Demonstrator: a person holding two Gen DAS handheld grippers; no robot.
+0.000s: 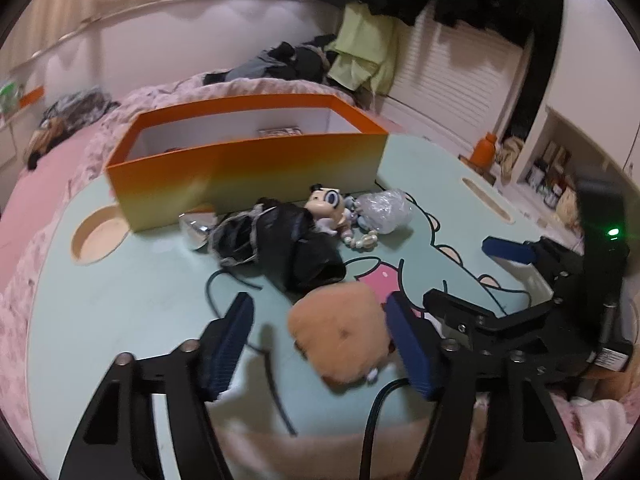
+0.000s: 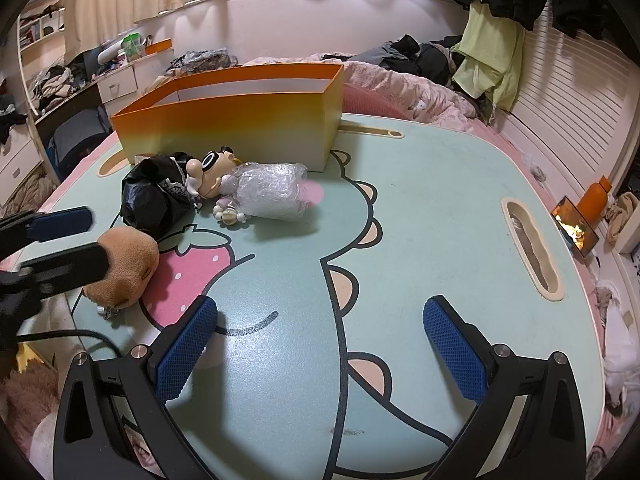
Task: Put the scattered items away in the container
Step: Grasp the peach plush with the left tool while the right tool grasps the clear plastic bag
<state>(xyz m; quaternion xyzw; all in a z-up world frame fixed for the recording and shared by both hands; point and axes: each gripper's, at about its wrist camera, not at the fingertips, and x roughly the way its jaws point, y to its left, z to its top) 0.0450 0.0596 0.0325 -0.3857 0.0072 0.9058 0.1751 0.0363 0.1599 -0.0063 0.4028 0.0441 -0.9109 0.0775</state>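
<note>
At the near edge of the desk (image 1: 140,300), the left tongs (image 1: 318,304) are standing released around a brown plush toy (image 1: 340,332). One blue pad is touching the toy's side while the other is staying clear. The roundish toy is lying on the desk with its longer side running roughly along the fingers. The right tongs (image 2: 320,306) are hanging parted over bare desk, grasping nothing. Further on, a black bundle (image 1: 296,248), a big-eyed figurine (image 1: 324,204) lying down, a bead string (image 1: 360,240) and a bubble-wrap packet (image 1: 384,210) are clustering together. Behind them the orange container (image 1: 248,168) is sitting open-topped, its long axis running across the view. A printed card inside is showing too blurred to read.
</note>
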